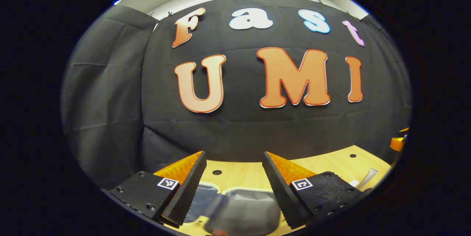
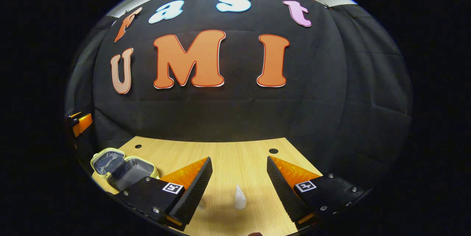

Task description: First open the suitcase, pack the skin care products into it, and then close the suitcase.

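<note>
Lower left of right gripper view: suitcase (image 2: 123, 168) lies open. Packing step. Both grippers wide open, empty; right gripper (image 2: 239, 177) must close on tube (image 2: 240, 197).

Left claw (image 1: 233, 177) at the bottom of the left gripper view: two wedge-shaped fingers with ribbed, saw-toothed inner faces and textured outer flanks, each bolted to a flat matte plate studded with small round screws. One small square black-and-white marker tag on each plate, lower left and lower right. Right claw (image 2: 239, 181) at the bottom of the right gripper view: same build, same tags, silver screw heads along the plate edges.
</note>
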